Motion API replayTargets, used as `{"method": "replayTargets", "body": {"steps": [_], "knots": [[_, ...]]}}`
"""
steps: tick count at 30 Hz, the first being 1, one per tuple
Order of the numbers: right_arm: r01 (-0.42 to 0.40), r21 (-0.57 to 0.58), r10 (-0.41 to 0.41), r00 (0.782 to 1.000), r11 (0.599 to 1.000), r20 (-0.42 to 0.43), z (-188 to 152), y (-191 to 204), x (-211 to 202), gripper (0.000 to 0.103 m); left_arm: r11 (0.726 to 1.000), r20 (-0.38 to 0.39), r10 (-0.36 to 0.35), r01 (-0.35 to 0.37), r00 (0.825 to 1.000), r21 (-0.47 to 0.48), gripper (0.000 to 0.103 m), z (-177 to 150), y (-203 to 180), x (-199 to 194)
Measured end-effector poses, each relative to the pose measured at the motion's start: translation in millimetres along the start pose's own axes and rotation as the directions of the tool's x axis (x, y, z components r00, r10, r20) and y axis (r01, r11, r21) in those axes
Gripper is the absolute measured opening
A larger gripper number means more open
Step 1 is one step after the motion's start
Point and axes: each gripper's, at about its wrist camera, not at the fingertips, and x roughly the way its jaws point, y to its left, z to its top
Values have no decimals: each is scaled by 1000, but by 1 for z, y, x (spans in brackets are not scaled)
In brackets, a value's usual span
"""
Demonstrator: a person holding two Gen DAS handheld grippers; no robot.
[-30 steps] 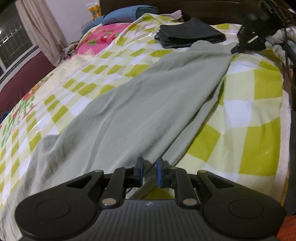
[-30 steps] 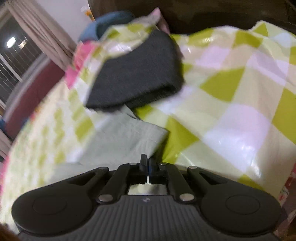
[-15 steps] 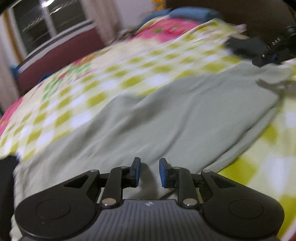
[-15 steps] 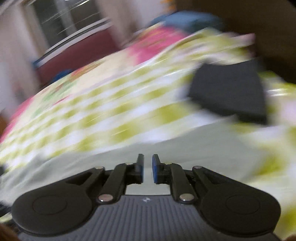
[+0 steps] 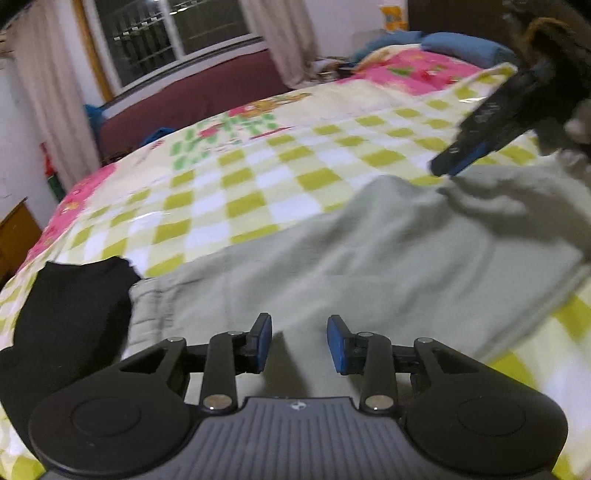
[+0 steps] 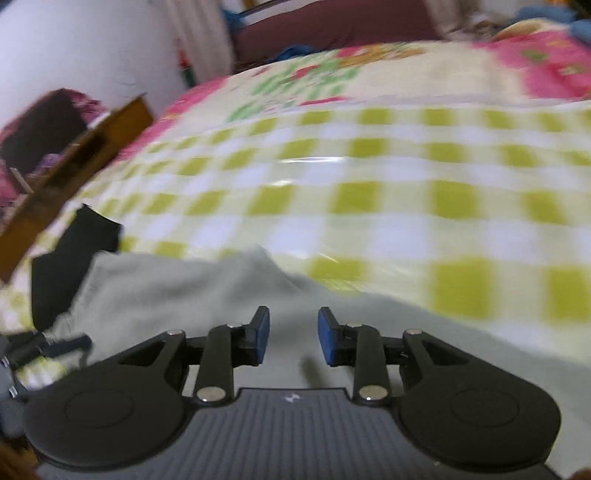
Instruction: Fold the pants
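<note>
Pants (image 5: 332, 266) lie flat on the bed (image 5: 258, 177) — no cross-fold visible yet, both ends left — left claw (image 5: 299, 341) and right claw (image 6: 293, 336) spread apart above them, empty.

A checked bedspread (image 5: 258, 177) in yellow-green and white covers the bed, with pink floral print toward its far side. A black garment (image 5: 70, 306) lies at its near left edge. Behind stand a maroon sofa (image 5: 192, 99), a window (image 5: 173, 29) with pale curtains (image 5: 48, 92), and blue bedding (image 5: 458, 46)
</note>
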Motion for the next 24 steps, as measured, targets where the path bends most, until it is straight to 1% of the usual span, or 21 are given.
{"method": "replayTargets", "body": {"steps": [2, 3, 4, 5, 6, 8, 11, 12, 13, 15, 17, 19, 21, 22, 23, 24], "knots": [[-67, 20, 68, 997, 998, -37, 14, -1, 31, 37, 1000, -10, 17, -18, 1000, -12, 49, -4, 8, 5], [-79, 31, 81, 994, 996, -72, 18, -2, 46, 38, 999, -19, 29, -29, 999, -16, 49, -7, 12, 8], [-62, 36, 65, 993, 997, -95, 19, 0, 56, 32, 999, -28, 39, -40, 999, -19, 49, -10, 15, 10], [-42, 29, 45, 992, 999, -116, 21, 2, 66, 19, 999, -38, 45, -46, 998, -25, 51, -14, 19, 12], [-40, 17, 42, 991, 999, -131, 22, 5, 71, 5, 998, -45, 48, -49, 998, -34, 54, -17, 22, 13], [-36, 7, 36, 993, 999, -111, 24, 11, 70, 4, 997, -50, 55, -57, 997, -53, 58, -24, 27, 14], [-22, 78, 25, 999, 997, -48, 33, 5, 72, 4, 995, -48, 66, -69, 997, -75, 60, -29, 27, 13], [1, 101, 1, 1000, 995, -18, 35, 3, 74, 2, 994, -50, 74, -77, 996, -74, 60, -29, 26, 13], [34, 110, -34, 999, 993, -5, 37, 2, 72, 9, 994, -51, 83, -86, 995, -68, 60, -29, 25, 13], [72, 135, -67, 997, 988, -42, 37, -2, 74, 10, 993, -56, 101, -104, 993, -51, 60, -29, 22, 11], [80, 169, -79, 997, 982, -11, 30, -8, 52, 10, 992, -63, 120, -122, 991, -24, 60, -30, 20, 6], [101, 172, -112, 992, 980, 55, 12, -19, 8, 11, 989, -70, 145, -145, 987, 1, 60, -32, 18, 2], [137, 191, -159, 982, 972, 103, -16, -35, -40, 16, 986, -69, 167, -166, 983, 21, 60, -33, 14, -3], [161, 203, -187, 976, 966, 111, -30, -44, -58, 17, 985, -66, 172, -171, 983, 30, 60, -33, 11, -5], [210, 225, -238, 966, 951, 104, -47, -57, -79, 18, 985, -62, 173, -171, 983, 40, 60, -31, 7, -7], [289, 259, -320, 944, 922, 85, -67, -73, -101, 18, 985, -58, 167, -164, 984, 49, 60, -29, 2, -9]]}}
